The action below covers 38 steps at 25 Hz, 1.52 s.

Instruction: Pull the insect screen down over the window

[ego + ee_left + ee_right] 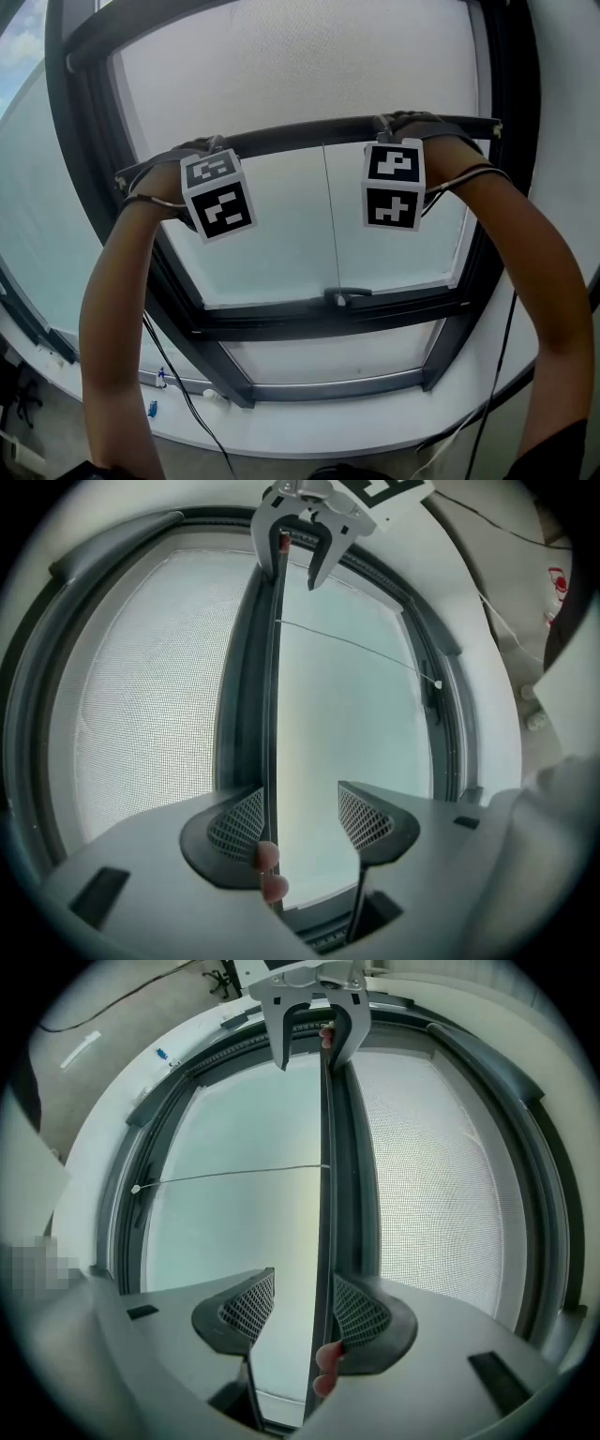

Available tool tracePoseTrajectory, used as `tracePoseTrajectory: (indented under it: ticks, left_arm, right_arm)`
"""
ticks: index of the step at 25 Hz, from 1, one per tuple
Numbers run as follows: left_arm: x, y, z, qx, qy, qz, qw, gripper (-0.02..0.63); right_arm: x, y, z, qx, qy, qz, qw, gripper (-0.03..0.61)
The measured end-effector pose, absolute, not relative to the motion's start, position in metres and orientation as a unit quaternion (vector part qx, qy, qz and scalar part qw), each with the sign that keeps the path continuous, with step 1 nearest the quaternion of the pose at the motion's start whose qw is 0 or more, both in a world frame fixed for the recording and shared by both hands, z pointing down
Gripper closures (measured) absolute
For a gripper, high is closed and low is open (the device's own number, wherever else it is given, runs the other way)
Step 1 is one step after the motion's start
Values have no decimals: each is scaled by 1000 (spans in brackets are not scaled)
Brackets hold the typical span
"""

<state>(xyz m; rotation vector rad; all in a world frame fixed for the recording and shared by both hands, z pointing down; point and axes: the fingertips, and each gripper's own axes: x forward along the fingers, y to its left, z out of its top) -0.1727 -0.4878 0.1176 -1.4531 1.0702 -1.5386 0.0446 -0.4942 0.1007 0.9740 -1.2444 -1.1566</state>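
Observation:
The insect screen's dark bottom bar (309,134) crosses the window at mid height, with grey mesh (300,66) above it and bare glass below. My left gripper (211,152) and right gripper (394,124) sit on the bar, their jaws hidden behind the marker cubes. In the left gripper view the left gripper (305,817) is open, and the bar (272,714) runs between the jaws against the left pad. In the right gripper view the right gripper (302,1309) is open, with the bar (325,1194) against its right pad. Pinkish fingertips (323,1368) show beside the bar.
A thin pull cord (325,216) hangs from the bar toward the window handle (347,296). The dark window frame (94,141) surrounds the pane. Below it, the white sill (281,433) holds small bottles (160,377) and a black cable (187,398).

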Motion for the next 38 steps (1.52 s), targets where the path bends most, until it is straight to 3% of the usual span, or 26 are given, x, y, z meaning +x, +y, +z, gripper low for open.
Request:
tracePoseTrajectory:
  ticks: [11,34,38]
  left_arm:
    - [-172,-483,157,-588,384,-619,352,364]
    - [-171,-481,152,-610,370,-603,357,373]
    - [-172,-481,153,-611,371,-600,359,374]
  right_arm:
    - [45,-493,139,391,-547,-468,574,380]
    - [41,-489,134,384,-581,-459,552,381]
    - [40,-490,129,389,-579,-467,543,431]
